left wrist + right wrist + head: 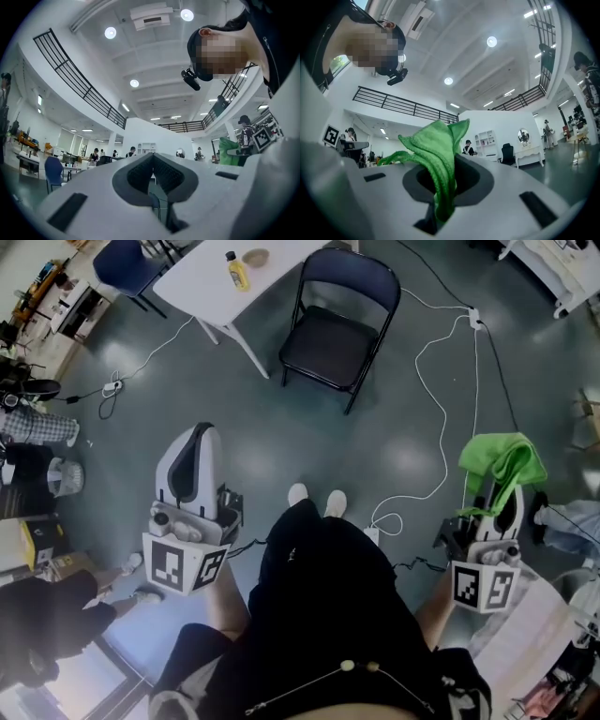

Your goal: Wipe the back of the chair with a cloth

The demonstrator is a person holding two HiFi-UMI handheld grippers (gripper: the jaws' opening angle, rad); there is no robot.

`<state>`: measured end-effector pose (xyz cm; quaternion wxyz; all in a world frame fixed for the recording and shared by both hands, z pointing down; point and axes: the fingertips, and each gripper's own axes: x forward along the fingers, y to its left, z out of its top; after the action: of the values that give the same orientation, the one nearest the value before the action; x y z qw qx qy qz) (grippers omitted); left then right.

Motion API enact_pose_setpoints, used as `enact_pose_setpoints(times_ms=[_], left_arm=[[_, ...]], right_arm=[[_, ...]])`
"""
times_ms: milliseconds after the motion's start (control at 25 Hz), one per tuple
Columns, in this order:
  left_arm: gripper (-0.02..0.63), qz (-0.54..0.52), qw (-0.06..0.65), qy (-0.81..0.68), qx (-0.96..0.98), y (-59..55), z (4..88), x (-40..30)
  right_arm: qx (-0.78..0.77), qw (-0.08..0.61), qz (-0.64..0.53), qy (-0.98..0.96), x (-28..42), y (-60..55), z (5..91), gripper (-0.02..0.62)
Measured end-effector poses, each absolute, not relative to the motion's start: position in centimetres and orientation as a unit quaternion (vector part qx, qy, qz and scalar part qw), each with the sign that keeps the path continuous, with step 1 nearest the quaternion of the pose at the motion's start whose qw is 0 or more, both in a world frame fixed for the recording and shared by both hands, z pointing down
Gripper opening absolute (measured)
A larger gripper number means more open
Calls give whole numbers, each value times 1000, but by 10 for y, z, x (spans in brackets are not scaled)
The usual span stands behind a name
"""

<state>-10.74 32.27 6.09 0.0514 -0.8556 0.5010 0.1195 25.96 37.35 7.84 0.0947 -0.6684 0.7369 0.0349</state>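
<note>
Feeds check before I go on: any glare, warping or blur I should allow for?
Head view: even light, sharp, pale sheen on the floor around the chair, edges bowed. Left gripper view: heavy fisheye, ceiling lights glare without washing out the scene. Right gripper view: same warp; the green cloth is close and crisp.

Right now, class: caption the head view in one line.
Right gripper clamps a green cloth; dark folding chair stands ahead.

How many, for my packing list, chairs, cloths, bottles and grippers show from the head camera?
Chairs: 2 (dark folding chair, blue chair)
Cloths: 1 (green cloth, clamped in the right gripper)
Bottles: 1 (yellow bottle on the white table)
Grippers: 2 (left gripper, shut and empty, plus the right one)
Total: 6
</note>
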Motion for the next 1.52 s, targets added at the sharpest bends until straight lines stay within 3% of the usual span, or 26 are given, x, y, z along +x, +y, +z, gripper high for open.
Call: enact_pose_setpoints(times_ms=[320, 600, 720, 1000, 1240, 1520], left_arm=[[4, 133, 61, 495, -857, 321, 42, -102], [5, 117, 29, 476, -871, 299, 65, -85], [5, 72, 32, 461, -884, 276, 84, -63], [5, 59, 59, 415, -906, 240, 67, -20], [5, -7, 52, 437, -898, 238, 114, -23], [5, 26, 38, 440, -897, 232, 104, -37]], right_arm=[[-672, 97, 36, 733, 268, 386, 76, 44], [-684, 40, 15, 728, 261, 370, 94, 44], [-652, 72, -11, 755, 239, 349, 92, 44], [-616, 63, 46, 784, 171, 285, 69, 44], [-627, 41, 24, 778, 133, 271, 99, 43], [-636, 22, 26, 771, 131, 261, 106, 41]])
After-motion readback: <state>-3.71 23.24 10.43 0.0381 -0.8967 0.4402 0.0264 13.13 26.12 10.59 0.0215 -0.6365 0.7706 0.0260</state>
